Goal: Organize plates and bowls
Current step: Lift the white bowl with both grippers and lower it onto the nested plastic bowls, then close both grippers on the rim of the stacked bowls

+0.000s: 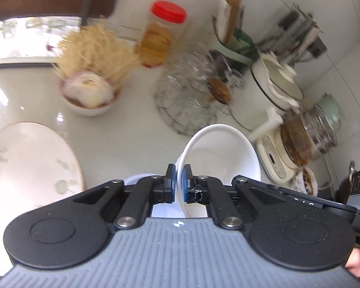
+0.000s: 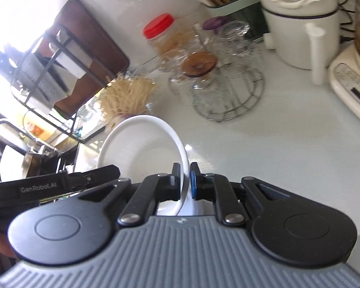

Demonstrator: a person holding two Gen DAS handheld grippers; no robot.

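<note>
Left wrist view: the left gripper (image 1: 178, 183) is clamped on the rim of a plain white bowl (image 1: 225, 153), one blue pad on each face of the rim; the bowl is glossy, unpatterned and tipped on edge above the white countertop (image 1: 132, 129). Its inside shows nothing in it. A second pale rim shows just below the fingers, too hidden to identify. To the left, one large flat plate (image 1: 33, 160) with a thin brown edge and faint green leaf motifs lies on the counter. Farther back stands one small bowl (image 1: 88, 98) holding a halved onion and pale dried strands. Beyond it are one red-lidded jar (image 1: 158, 36) of yellowish contents, a wire rack (image 1: 187, 103) of upturned glasses (blur prevents counting), a chopstick holder (image 1: 230, 21), and one cream electric pot (image 1: 276, 86).

Right wrist view: the right gripper (image 2: 184, 180) is likewise closed on the rim of a white bowl (image 2: 141, 146), smooth, undecorated and held tilted, with its inside bare. Behind it lie the dried strands (image 2: 129, 96), the glass rack (image 2: 218, 88), the jar (image 2: 163, 33) and the cream pot (image 2: 300, 31). A control base (image 2: 352, 88) with buttons sits at the right edge. At far left, a dark wire shelf (image 2: 48, 55) stands by the bright window.
</note>
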